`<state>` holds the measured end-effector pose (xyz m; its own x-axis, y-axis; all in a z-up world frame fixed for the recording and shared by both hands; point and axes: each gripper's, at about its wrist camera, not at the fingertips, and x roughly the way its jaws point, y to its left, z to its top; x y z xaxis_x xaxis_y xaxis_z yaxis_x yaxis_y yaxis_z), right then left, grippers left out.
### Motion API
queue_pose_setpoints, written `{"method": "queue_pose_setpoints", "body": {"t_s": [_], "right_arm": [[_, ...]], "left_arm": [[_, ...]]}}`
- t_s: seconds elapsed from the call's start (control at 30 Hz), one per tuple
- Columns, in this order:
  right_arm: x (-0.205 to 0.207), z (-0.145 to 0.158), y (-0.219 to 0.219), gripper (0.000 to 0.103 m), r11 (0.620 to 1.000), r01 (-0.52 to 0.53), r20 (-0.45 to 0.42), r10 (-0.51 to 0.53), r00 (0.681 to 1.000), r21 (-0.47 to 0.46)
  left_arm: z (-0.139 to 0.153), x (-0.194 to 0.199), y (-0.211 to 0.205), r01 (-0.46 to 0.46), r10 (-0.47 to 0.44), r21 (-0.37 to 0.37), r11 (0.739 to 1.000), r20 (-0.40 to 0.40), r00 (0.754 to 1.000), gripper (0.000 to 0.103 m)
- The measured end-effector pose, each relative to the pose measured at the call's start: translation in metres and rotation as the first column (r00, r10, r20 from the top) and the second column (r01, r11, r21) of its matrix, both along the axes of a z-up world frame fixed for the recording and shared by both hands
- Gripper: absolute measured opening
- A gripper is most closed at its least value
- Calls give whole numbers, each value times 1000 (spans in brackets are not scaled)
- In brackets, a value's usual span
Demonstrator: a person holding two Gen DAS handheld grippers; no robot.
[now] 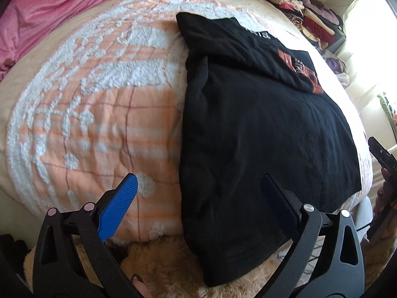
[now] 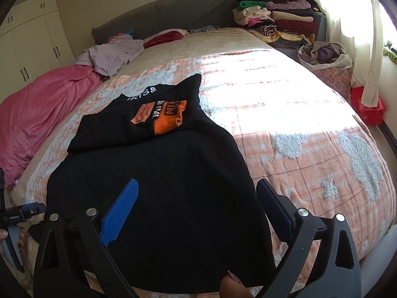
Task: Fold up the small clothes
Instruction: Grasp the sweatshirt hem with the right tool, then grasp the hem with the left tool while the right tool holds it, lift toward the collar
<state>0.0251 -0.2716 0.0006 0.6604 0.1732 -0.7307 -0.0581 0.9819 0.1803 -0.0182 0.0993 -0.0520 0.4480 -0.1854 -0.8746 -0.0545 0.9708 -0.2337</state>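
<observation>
A black garment (image 1: 260,129) with an orange and white print (image 1: 301,70) lies flat on the bed, its upper part folded over. It also shows in the right wrist view (image 2: 158,181), print (image 2: 163,115) toward the headboard. My left gripper (image 1: 201,193) is open, above the garment's near left edge, holding nothing. My right gripper (image 2: 198,196) is open over the garment's near hem, holding nothing. The right gripper's body shows at the right edge of the left wrist view (image 1: 383,173). The left gripper's body shows at the left edge of the right wrist view (image 2: 19,214).
The bed carries an orange and white checked blanket (image 2: 285,114). A pink sheet (image 2: 37,114) lies along the left side. Folded clothes (image 2: 278,17) are stacked at the far right, with a laundry bag (image 2: 325,54) and a red box (image 2: 369,106) beside the bed.
</observation>
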Motion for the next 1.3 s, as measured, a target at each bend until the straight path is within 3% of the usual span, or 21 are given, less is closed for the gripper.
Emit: {"method": "queue_pose_setpoints", "body": {"t_s": [0.33,0.67,0.97,1.03,1.1,1.2,1.3], "right_arm": [[-22,-22,-23,95,1000,-3,-79,3,997,10],[-41,-37,-38,94,999,-41,-146,46,988,35],[-39,-60,-43,58,999,-45,-219,50,974,27],[-39,-59,-43,39,998,-57,-209,60,976,18],[-42,-54,-43,11,996,-89,-194,93,977,26],[-47,-44,-41,8,993,-116,-165,118,979,20],[-48,-32,-40,8,991,-120,-118,125,985,51]], "left_arm": [[-18,-16,-9,16,-19,-32,999,-87,996,78],[-26,-11,-13,23,-25,-17,1000,-120,992,77],[-29,-8,-10,25,-31,-53,998,-117,993,77],[-28,-8,-9,27,-33,-54,998,-117,993,77],[-28,-9,-8,24,-30,-55,998,-112,993,77],[-25,-14,-4,7,-12,-54,999,-98,995,66],[-23,-18,0,1,-8,-69,998,-95,995,62]]}}
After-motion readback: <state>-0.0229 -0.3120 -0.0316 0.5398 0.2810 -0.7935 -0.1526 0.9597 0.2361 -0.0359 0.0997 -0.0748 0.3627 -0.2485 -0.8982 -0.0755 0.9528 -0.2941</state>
